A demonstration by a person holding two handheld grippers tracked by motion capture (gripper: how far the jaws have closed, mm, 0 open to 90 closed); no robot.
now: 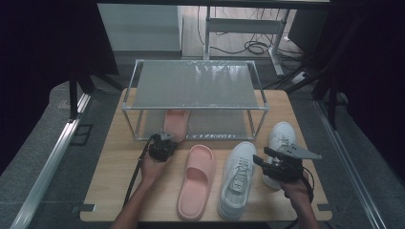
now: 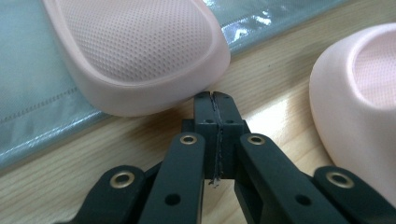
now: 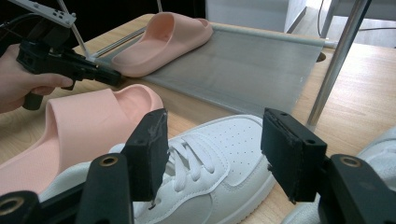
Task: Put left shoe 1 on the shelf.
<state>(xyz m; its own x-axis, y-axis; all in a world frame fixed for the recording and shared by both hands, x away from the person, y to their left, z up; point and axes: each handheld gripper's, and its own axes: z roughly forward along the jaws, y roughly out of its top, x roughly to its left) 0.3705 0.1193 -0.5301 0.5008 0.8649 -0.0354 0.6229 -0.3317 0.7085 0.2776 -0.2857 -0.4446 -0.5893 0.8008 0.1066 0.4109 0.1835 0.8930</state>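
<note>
My left claw (image 2: pixel 214 100) has its jaws pressed together with nothing between them, and its tips sit right at the heel end of the pink slipper on the rack (image 2: pixel 140 51), so close that I cannot tell whether they touch it. That slipper lies on the grey lower shelf (image 2: pixel 32 93) of the metal shoe rack (image 1: pixel 196 86), its heel overhanging the shelf's front edge above the wooden tabletop (image 2: pixel 261 79). From the high view, it sits at the shelf's left end, under the rack's upper tier.

The second pink slipper (image 1: pixel 196 181) lies on the tabletop in front of the rack, just to the right of my left claw, toe pointing toward the rack.

My right claw (image 3: pixel 212 154) is spread wide and holds nothing. It hovers low over the laces of a white sneaker (image 3: pixel 210 163), which lies beside the second slipper, and I cannot tell whether the jaws touch it. Another white sneaker (image 1: pixel 282 138) rests farther right, near the rack's right front leg, partly behind my right claw in the high view.
</note>
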